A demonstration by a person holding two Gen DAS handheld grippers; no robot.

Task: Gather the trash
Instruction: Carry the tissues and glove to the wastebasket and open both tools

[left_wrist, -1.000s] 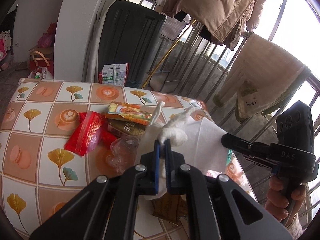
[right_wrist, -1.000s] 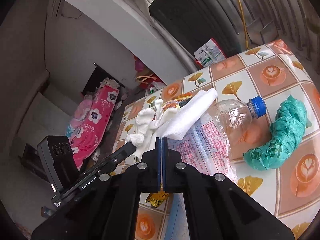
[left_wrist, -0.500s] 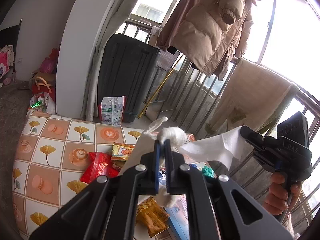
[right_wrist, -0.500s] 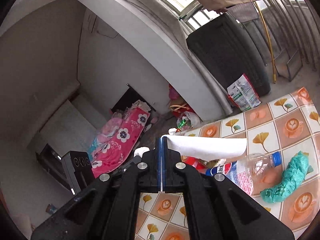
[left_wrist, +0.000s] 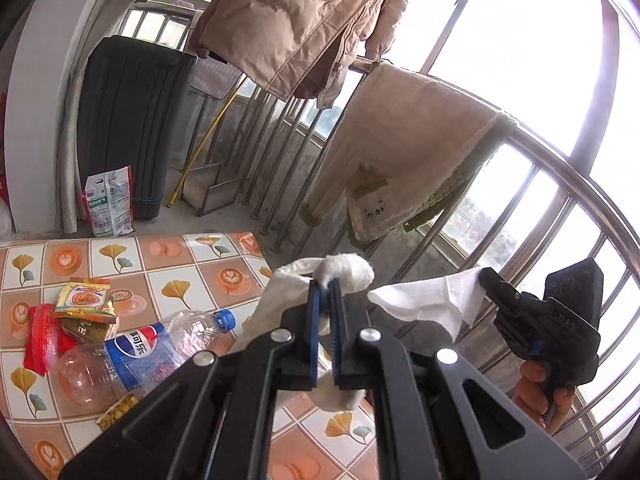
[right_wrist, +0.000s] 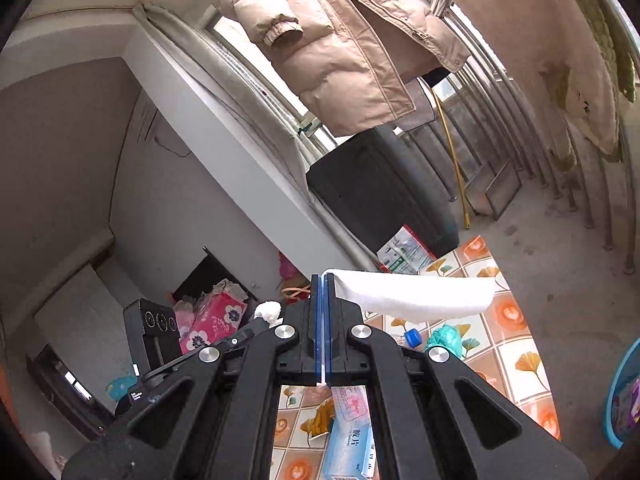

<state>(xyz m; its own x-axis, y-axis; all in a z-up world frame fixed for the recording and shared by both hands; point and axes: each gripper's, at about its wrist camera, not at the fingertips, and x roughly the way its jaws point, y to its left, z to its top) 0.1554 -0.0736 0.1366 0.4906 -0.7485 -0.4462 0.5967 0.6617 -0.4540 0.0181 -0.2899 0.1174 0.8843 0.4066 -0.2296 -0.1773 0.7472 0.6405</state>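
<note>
Above the tile-patterned desk [left_wrist: 168, 264] strewn with wrappers, a white crumpled tissue [left_wrist: 424, 300] stretches between the left gripper [left_wrist: 325, 292] and right gripper [right_wrist: 324, 280], both fingers clamped on its ends.

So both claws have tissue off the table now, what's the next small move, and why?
Probably carry both loads toward the blue tub at the table's edge. The left claw pinches a crumpled tissue wad and the right claw a flat tissue, both clear of the table.
</note>
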